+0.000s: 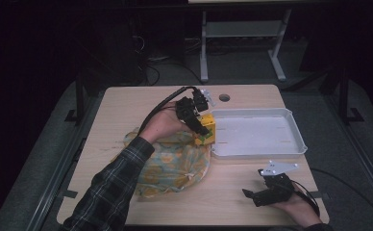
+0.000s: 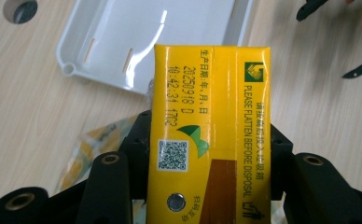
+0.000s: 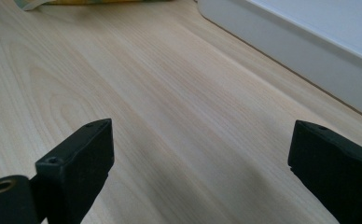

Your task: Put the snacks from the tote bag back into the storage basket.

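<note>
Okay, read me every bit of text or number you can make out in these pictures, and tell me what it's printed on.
All on the yellow carton clamped in the left hand-held gripper:
"PLEASE FLATTEN BEFORE DISPOSAL"
"2025/09/18 D"
"10:42:31 17C2", first digit uncertain
A QR code, a green leaf logo, and Chinese lines too blurred to quote.
The white tray carries no text.

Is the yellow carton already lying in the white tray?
No, the carton is clamped in the left gripper, held at the tray's edge.
</note>
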`<action>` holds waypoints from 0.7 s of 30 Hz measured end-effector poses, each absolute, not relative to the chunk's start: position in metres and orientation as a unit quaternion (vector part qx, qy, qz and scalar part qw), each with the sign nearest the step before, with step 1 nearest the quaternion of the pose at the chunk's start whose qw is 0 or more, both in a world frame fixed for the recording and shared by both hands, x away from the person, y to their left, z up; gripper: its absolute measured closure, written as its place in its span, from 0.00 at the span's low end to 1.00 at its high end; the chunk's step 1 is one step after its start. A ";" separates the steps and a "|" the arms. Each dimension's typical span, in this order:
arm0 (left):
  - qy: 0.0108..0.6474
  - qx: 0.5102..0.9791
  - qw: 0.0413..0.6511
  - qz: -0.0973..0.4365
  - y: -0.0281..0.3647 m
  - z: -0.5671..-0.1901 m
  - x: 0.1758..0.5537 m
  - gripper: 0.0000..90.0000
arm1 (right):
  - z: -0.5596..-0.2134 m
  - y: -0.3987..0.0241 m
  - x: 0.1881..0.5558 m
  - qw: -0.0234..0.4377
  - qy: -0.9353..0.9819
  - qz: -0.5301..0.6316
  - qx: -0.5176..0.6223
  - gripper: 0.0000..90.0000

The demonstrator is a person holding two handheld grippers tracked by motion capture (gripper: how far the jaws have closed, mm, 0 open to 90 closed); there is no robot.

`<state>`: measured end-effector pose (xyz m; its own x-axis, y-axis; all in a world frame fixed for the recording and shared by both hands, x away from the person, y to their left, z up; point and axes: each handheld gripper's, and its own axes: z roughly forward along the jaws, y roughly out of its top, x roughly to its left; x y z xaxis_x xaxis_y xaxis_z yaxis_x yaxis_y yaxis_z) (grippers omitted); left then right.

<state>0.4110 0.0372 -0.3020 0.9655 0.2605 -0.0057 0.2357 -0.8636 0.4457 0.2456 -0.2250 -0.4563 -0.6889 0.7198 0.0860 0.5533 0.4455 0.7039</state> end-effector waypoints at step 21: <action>0.117 0.967 0.225 0.018 -0.010 -0.325 0.424 0.56 | -0.456 -0.226 0.246 0.115 0.841 0.373 0.375 0.07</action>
<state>0.4241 -0.0100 -0.3248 0.9718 0.2349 -0.0183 0.2188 -0.8709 0.4402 0.2459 -0.2262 -0.4559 -0.6918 0.7168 0.0870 0.5450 0.4394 0.7141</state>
